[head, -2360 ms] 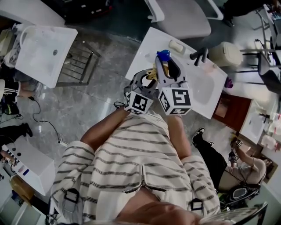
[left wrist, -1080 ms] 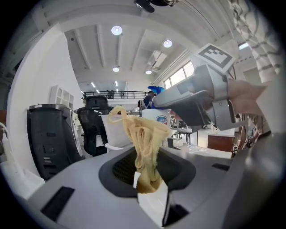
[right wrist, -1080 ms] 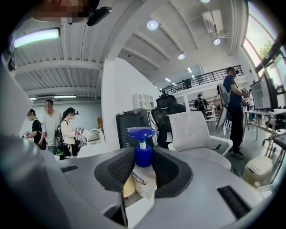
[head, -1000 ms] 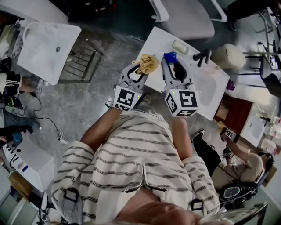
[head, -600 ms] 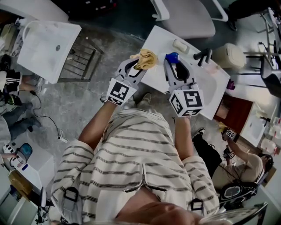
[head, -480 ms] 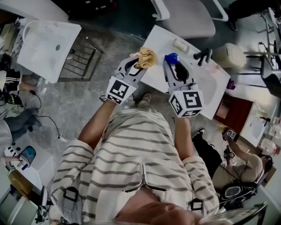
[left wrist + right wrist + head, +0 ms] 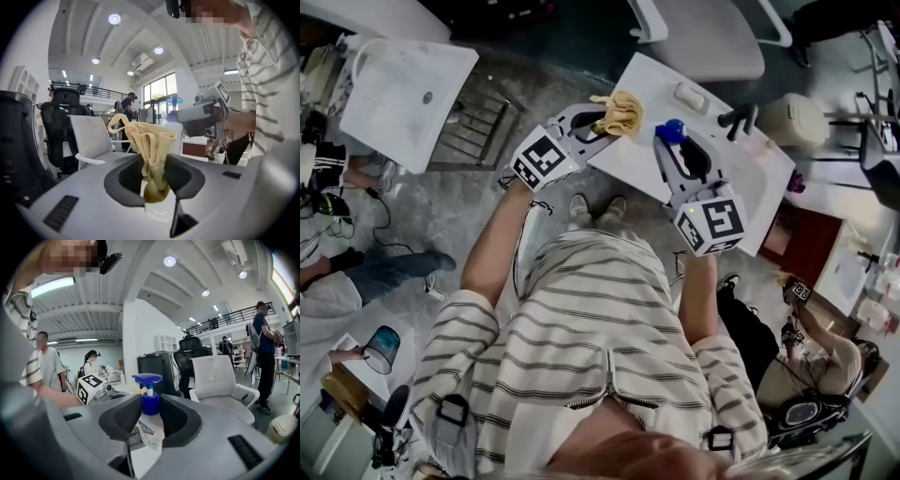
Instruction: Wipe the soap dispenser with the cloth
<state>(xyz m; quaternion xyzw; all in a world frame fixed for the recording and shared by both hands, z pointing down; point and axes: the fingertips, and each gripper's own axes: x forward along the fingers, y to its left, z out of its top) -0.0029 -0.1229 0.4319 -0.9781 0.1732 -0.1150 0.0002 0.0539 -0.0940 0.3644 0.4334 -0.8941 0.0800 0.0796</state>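
A soap dispenser [image 7: 149, 416] with a blue pump top [image 7: 672, 129] and a white labelled body stands upright between the jaws of my right gripper [image 7: 678, 142], which is shut on it above the white sink counter [image 7: 647, 159]. My left gripper [image 7: 607, 114] is shut on a bunched yellow cloth [image 7: 620, 111], whose folds stick up out of the jaws [image 7: 146, 143]. In the head view the cloth hangs left of the dispenser with a small gap between them. The left gripper view shows the right gripper [image 7: 206, 112] off to the right.
On the counter lie a white soap bar [image 7: 690, 97] and a black faucet [image 7: 739, 119] by the basin [image 7: 748, 183]. A white chair [image 7: 698, 37] stands behind the counter, a second sink [image 7: 398, 89] at far left. Other people stand around the room's edges.
My left gripper has swung left and turned, so the cloth has drawn a little away from the dispenser. The right gripper with the dispenser has barely shifted.
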